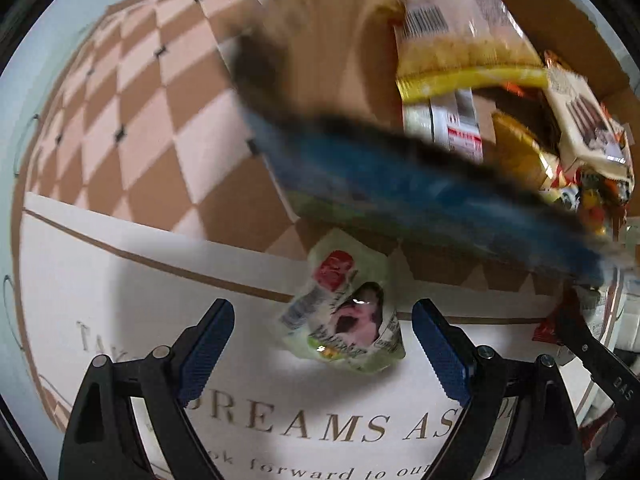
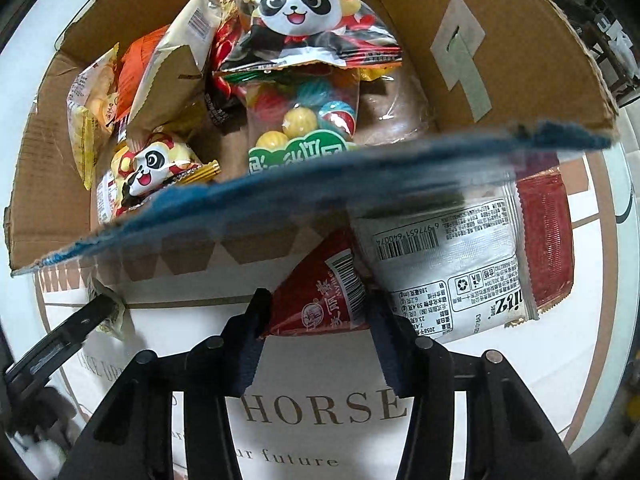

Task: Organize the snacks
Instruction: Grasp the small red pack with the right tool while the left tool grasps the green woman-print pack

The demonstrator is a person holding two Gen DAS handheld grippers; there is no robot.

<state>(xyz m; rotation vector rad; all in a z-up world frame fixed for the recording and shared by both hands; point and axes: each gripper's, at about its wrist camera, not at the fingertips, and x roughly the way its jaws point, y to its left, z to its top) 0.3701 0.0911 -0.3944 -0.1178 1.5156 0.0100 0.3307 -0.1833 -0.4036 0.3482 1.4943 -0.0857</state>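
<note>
— What carries it all?

— Your printed tablecloth (image 1: 120, 280), white with gold lettering and a checkered patch. On it stands an open cardboard box (image 2: 500, 40), its near wall edged in blue, packed with snack bags: a large panda bag (image 2: 300, 16) toward the far wall, a bag of coloured candy balls (image 2: 304, 116) just under it.

— And my right tool?

— Your right gripper (image 2: 316, 316) points down just outside the box's near wall, pads pressed on a small red packet (image 2: 320, 300). A white-and-red packet (image 2: 460, 256) lies touching it.

— The left?

— Your left gripper (image 1: 324, 344) stands wide, gripping nothing. A pale green snack pouch (image 1: 348, 320) lies between its jaws on the cloth, beside the box's near wall.
</note>
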